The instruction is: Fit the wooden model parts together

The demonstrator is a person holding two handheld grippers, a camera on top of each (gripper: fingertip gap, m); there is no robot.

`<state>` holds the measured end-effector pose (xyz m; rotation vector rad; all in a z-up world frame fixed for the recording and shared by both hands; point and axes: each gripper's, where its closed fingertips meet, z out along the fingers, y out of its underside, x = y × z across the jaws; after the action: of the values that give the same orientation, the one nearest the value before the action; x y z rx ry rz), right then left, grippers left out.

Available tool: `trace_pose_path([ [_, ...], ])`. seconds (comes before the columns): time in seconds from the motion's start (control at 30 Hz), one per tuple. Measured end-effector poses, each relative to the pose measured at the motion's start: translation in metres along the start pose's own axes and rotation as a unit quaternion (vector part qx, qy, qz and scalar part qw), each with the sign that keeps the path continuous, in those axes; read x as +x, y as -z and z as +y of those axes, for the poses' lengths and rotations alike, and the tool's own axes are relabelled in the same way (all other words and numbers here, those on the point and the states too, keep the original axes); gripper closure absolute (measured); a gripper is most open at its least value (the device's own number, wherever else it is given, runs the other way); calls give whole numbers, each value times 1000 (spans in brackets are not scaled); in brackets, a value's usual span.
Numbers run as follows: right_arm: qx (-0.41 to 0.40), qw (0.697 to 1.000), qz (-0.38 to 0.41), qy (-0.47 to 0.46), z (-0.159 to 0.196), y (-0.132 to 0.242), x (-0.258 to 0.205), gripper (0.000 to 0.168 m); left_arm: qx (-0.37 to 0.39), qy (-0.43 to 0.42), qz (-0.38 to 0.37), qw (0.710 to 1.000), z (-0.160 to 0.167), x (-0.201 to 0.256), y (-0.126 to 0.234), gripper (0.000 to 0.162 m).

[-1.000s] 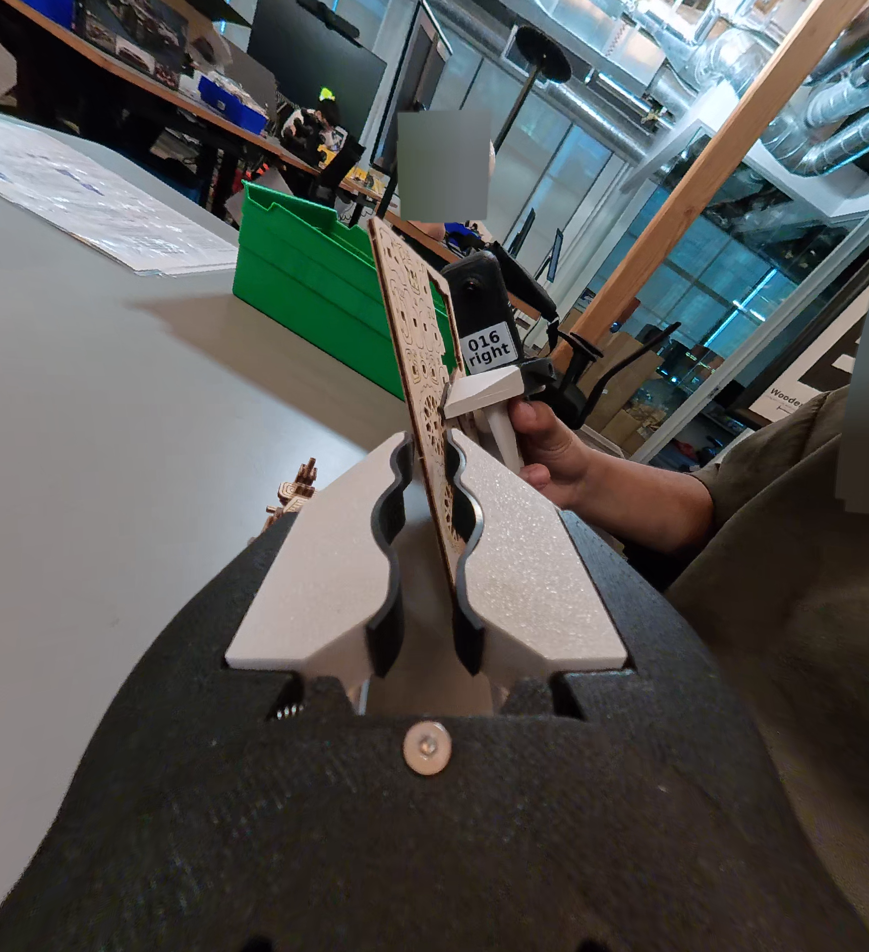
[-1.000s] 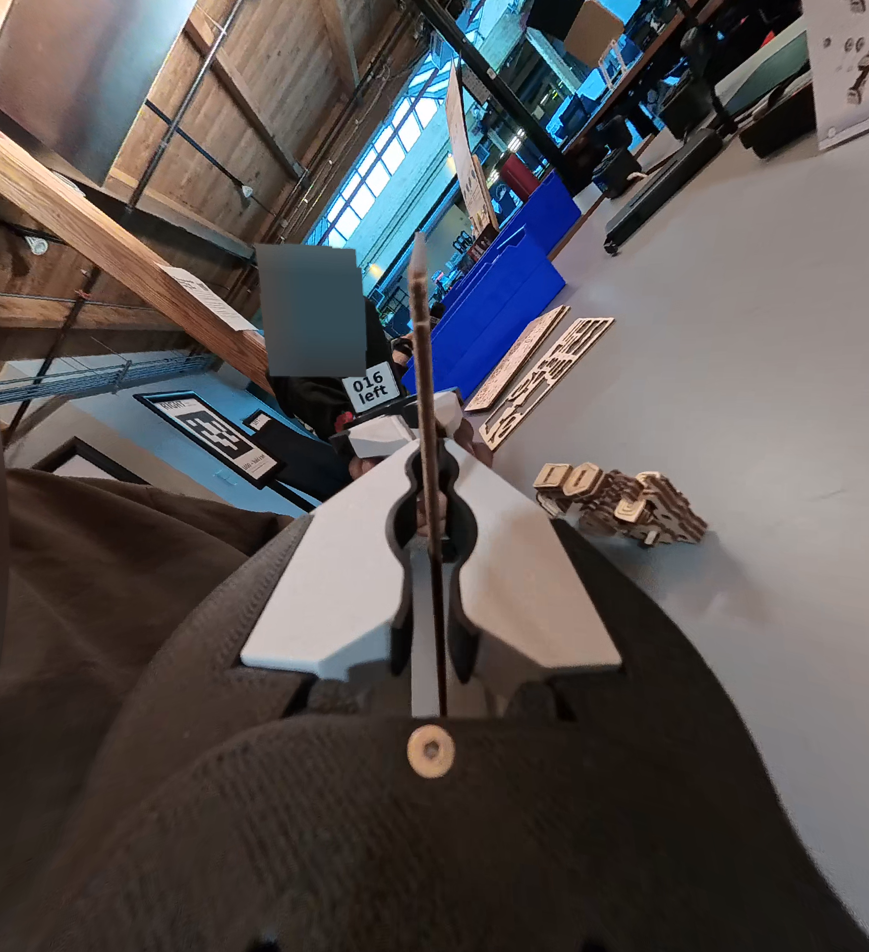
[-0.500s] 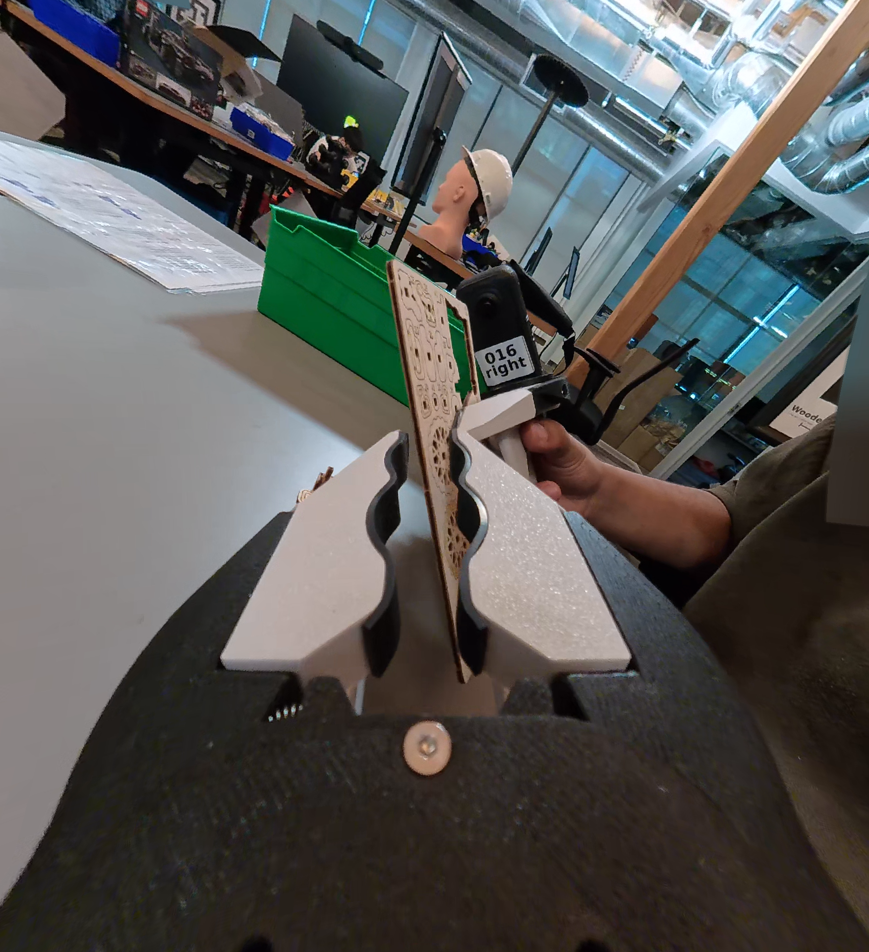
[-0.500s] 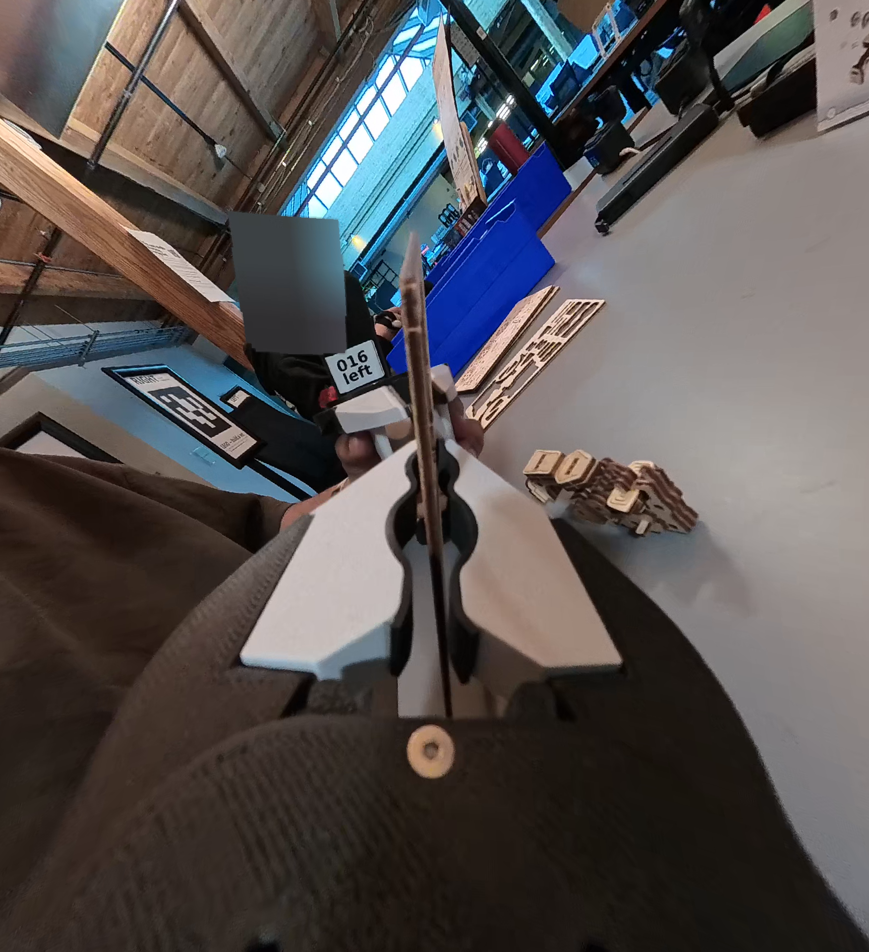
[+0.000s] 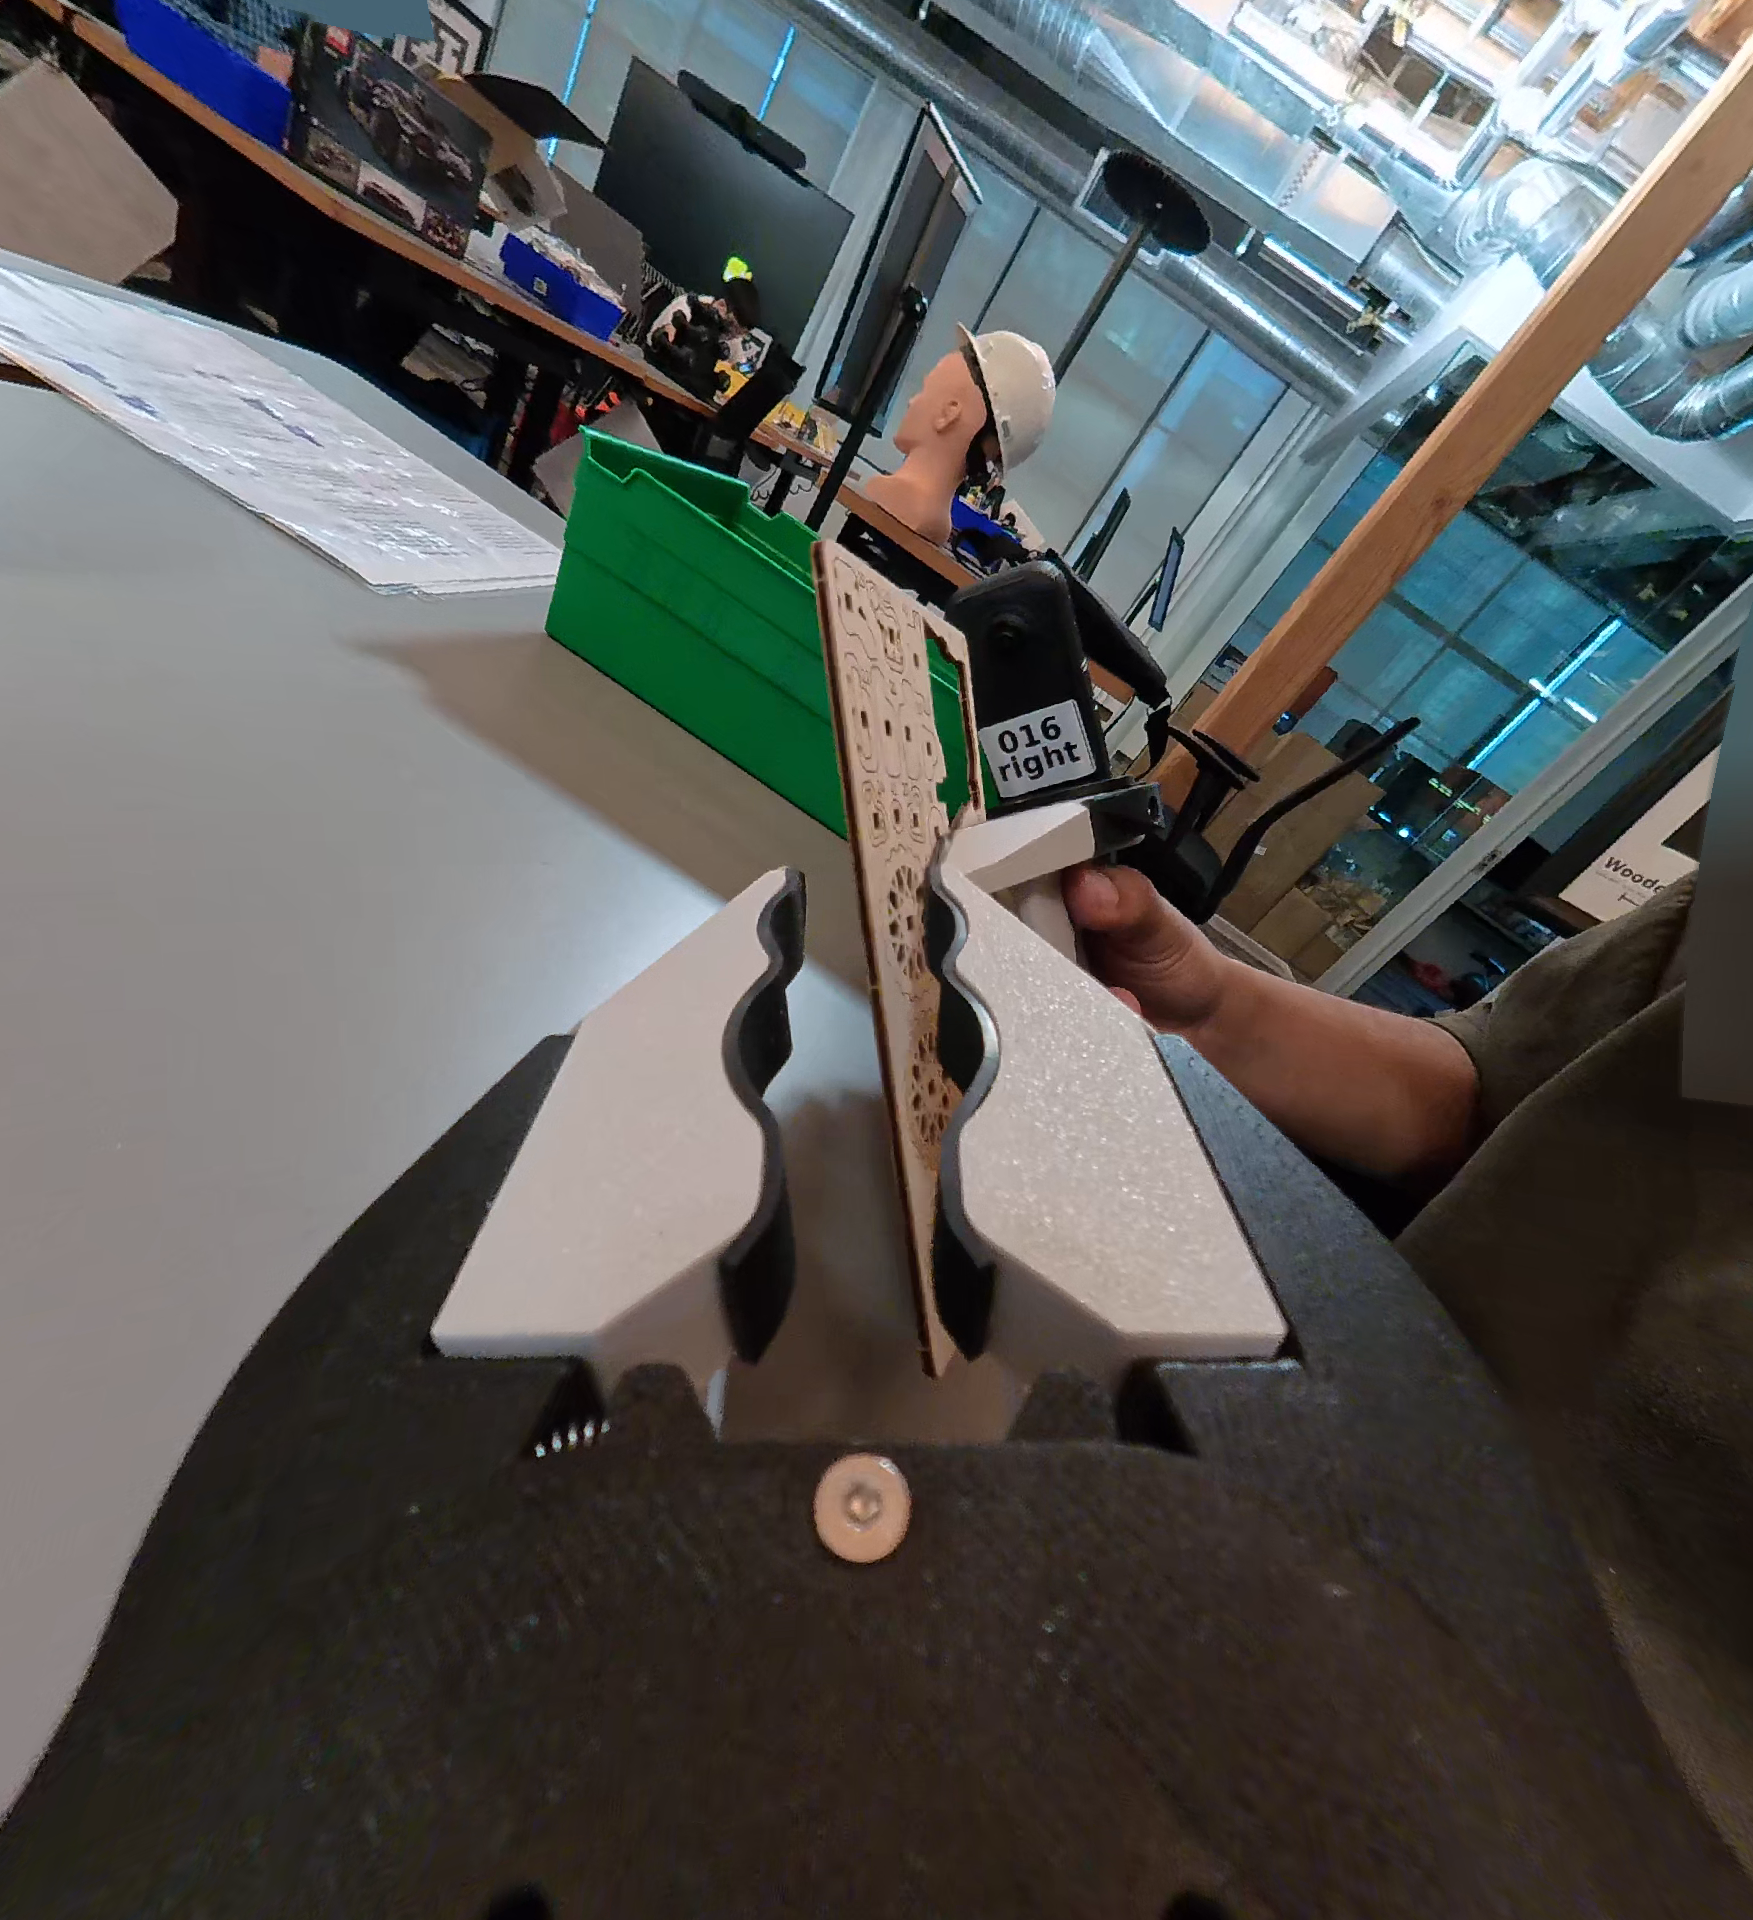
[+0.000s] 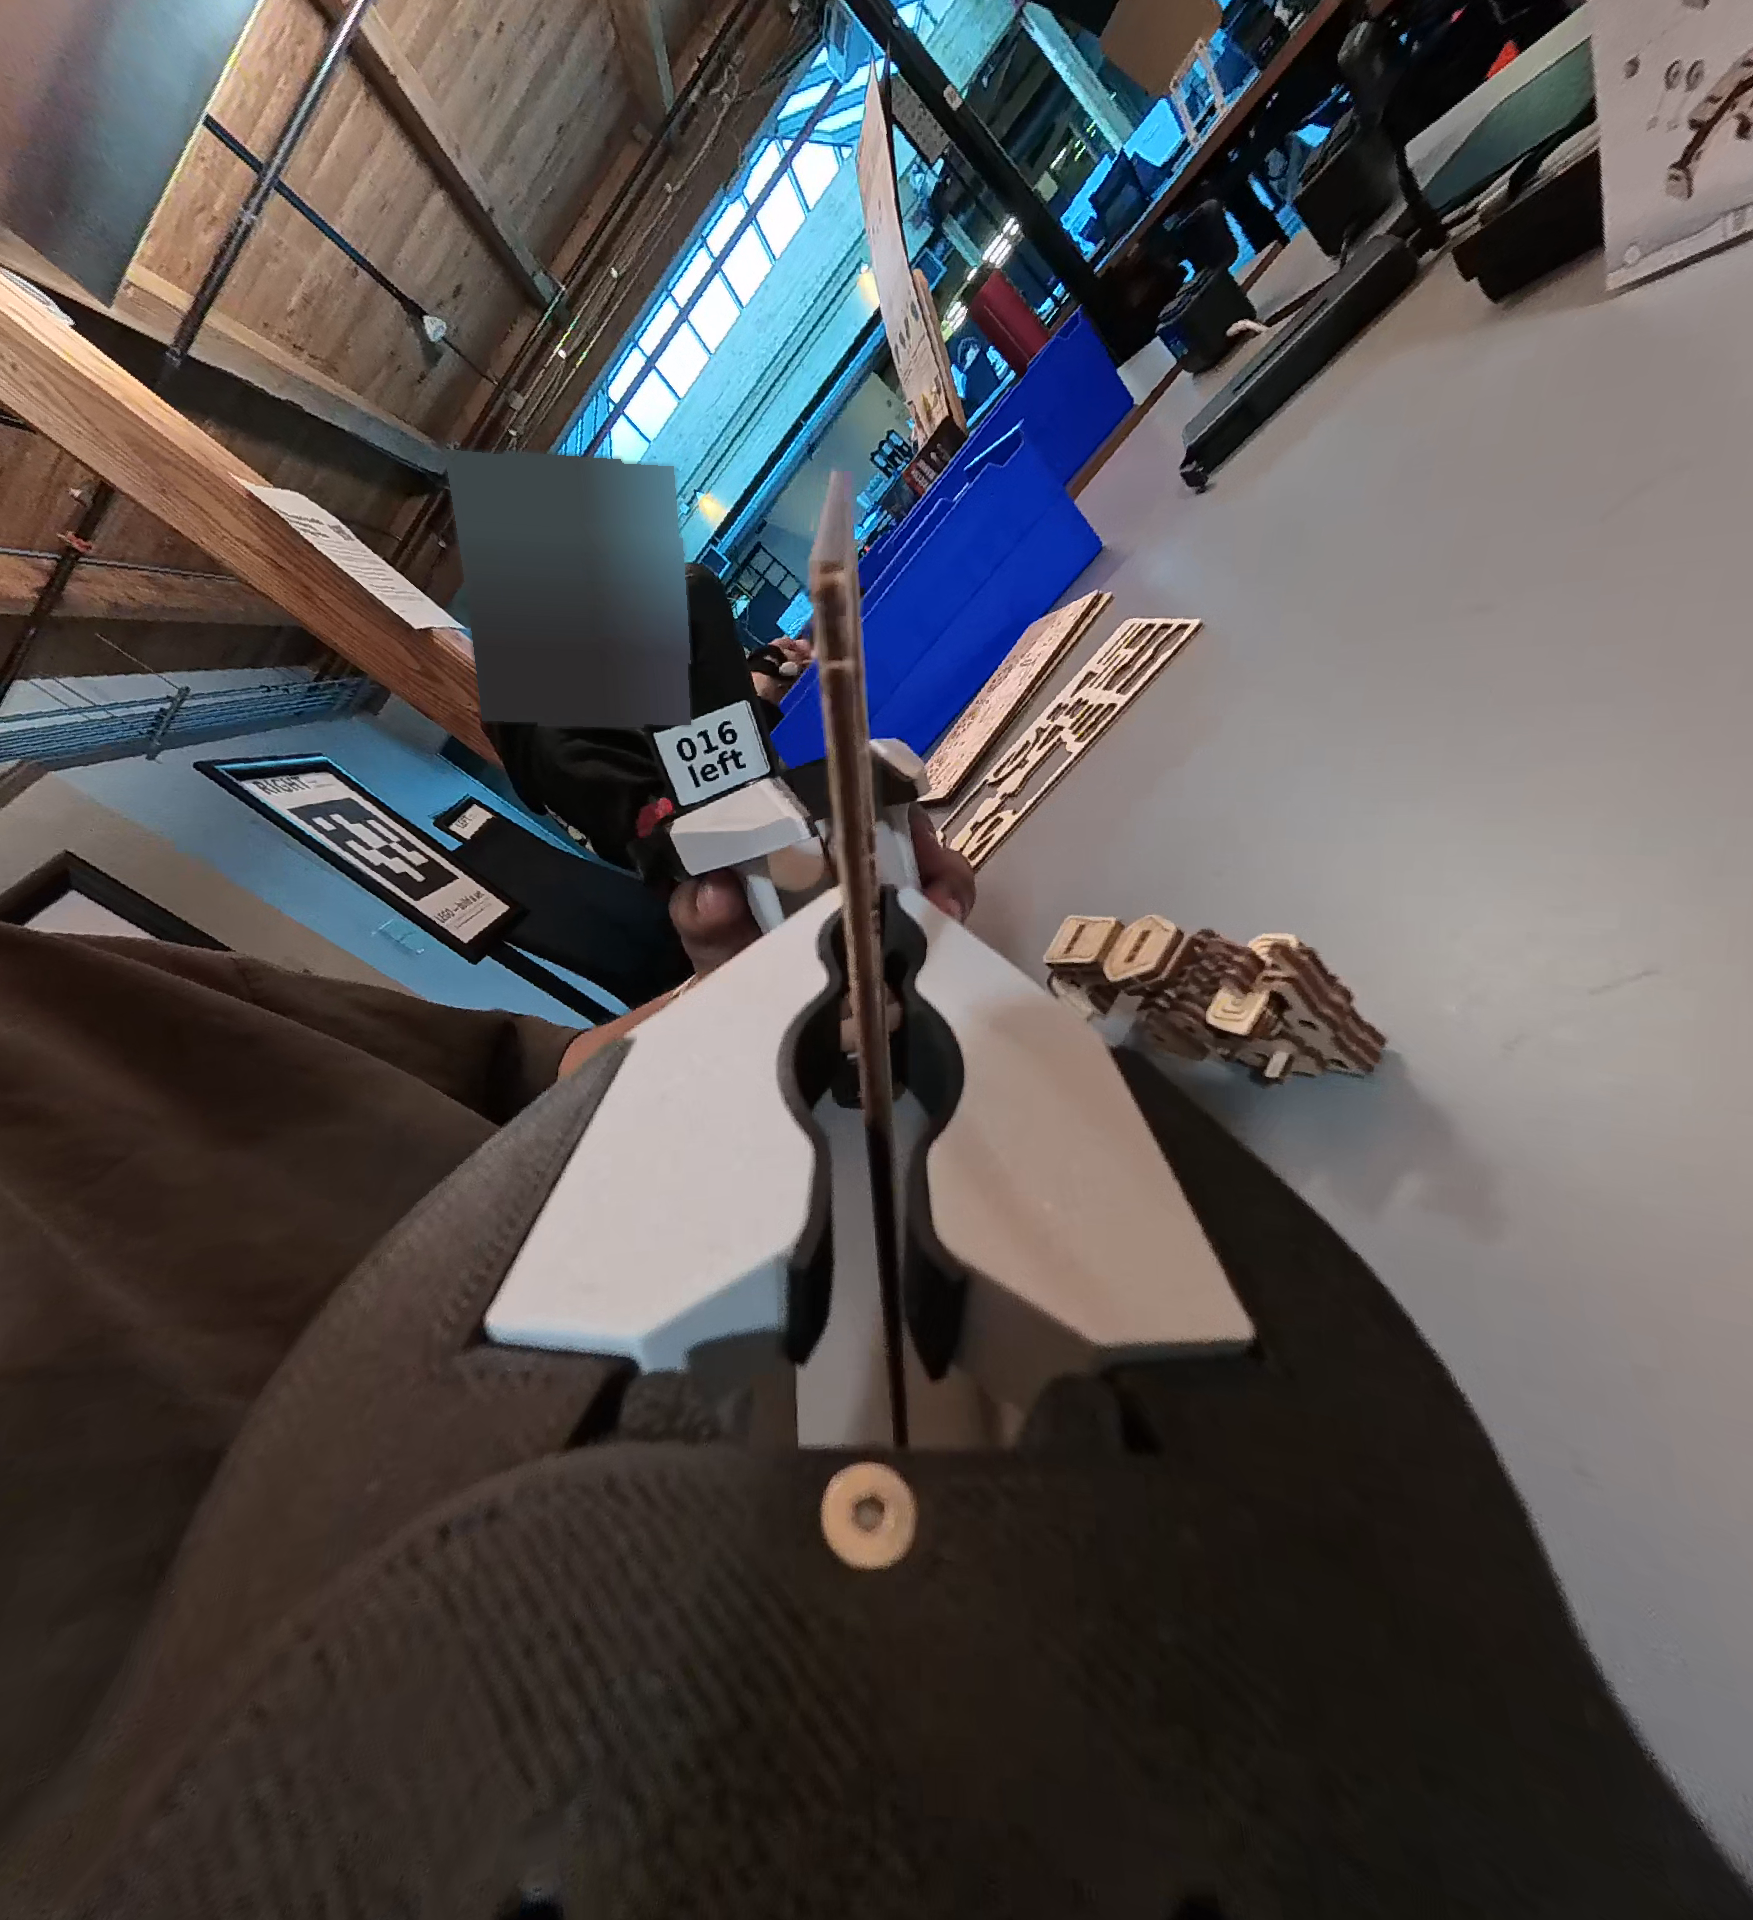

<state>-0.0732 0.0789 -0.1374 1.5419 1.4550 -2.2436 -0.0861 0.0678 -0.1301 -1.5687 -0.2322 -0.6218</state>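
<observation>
1. The thin laser-cut plywood sheet (image 5: 893, 831) stands between both grippers, above the grey table (image 5: 228, 831).
2. The right gripper (image 6: 867, 966) is clamped on it; the left gripper (image 5: 864, 904) is parted, and only its right finger touches the sheet.
3. The partly built wooden model (image 6: 1215, 997) lies on the table; I judge that much fitting is left.

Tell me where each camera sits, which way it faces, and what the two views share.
Left wrist view: on the left gripper, facing the green bin; shows the right gripper and hand.
Right wrist view: on the right gripper, facing the blue bins; shows the left gripper and a sleeve.
Shared: the wooden sheet, seen edge-on from the right.
</observation>
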Motion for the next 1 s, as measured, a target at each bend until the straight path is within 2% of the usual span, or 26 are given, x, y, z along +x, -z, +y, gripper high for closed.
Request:
trace_pose_path([
  [0.03,4,1000,3,1,-1,1,1,167,0,1,1,1000,0,0,0,139],
  [0.53,10,1000,11,7,-4,3,3,167,-3,15,-4,1000,1,-4,0,145],
  [1.0,-2,1000,14,14,1,-1,2,167,-3,82,13,997,3,-5,-3,143],
])
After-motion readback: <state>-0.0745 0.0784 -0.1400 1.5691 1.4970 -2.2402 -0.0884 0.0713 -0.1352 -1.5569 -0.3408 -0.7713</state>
